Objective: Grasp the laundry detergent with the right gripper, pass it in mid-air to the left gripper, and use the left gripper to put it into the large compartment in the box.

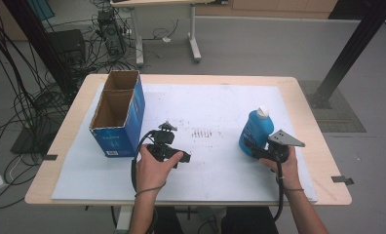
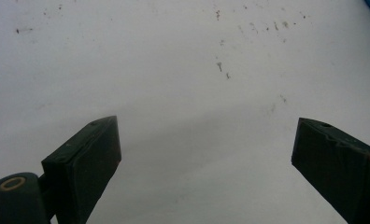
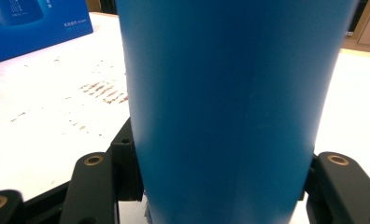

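**A:** ok so what's the right claw (image 1: pixel 256 150) doing here? looks busy

**B:** it's clenched around the blue bottle (image 1: pixel 255 130), low on the body. In the right gripper view the bottle (image 3: pixel 230 107) sits between both jaws, pressed in from each side. The bottle is on the right half of the desk (image 1: pixel 308 117), over the white sheet (image 1: pixel 215 107).

**A:** standing up or lying down?

**B:** up, long axis roughly vertical but leaning a bit, white cap (image 1: pixel 262 111) on top and tipped away from the person. Can't tell if the base is touching the sheet or lifted, the hand (image 1: pixel 282 163) and claw hide it.

**A:** and the left one?

**B:** left claw (image 1: pixel 181 157) is released, nothing in it. Left gripper view shows its jaws spread wide apart over bare white sheet (image 2: pixel 174 93) with some dark specks. It's near the middle of the desk, pointing right toward the bottle, well apart from it.

**A:** anything else on there?

**B:** an open blue cardboard box (image 1: pixel 118 114) at the far left, two compartments, top open. Just left of the left claw, not touching.
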`<state>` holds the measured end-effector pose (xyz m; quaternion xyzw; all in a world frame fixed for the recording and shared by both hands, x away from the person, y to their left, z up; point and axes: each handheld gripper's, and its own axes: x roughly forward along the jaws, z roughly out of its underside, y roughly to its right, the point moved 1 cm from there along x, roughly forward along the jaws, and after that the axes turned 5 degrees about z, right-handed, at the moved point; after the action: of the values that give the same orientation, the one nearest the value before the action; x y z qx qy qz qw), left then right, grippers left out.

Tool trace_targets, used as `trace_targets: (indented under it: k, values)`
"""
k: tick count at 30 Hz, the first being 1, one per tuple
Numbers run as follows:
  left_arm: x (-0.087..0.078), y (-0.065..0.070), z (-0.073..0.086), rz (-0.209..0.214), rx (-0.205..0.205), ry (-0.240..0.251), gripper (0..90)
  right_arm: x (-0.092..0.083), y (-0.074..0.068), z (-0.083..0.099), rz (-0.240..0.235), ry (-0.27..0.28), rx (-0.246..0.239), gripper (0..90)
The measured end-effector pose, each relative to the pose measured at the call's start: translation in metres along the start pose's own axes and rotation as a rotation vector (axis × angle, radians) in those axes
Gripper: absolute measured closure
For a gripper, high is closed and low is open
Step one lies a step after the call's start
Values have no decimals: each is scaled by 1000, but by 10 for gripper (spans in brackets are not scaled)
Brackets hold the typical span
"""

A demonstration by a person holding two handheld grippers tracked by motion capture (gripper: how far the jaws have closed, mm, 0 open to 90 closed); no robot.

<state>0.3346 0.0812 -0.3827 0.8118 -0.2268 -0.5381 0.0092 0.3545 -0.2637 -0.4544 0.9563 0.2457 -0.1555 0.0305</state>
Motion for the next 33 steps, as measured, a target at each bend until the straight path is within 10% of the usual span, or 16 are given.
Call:
trace_targets:
  k: [19, 33]
  values:
    - [-4, 4, 0, 11, 21, -13, 86, 0, 0, 0, 0, 6, -3, 418]
    - [-31, 10, -10, 21, 118, -30, 86, -6, 0, -9, -33, 11, -1, 418]
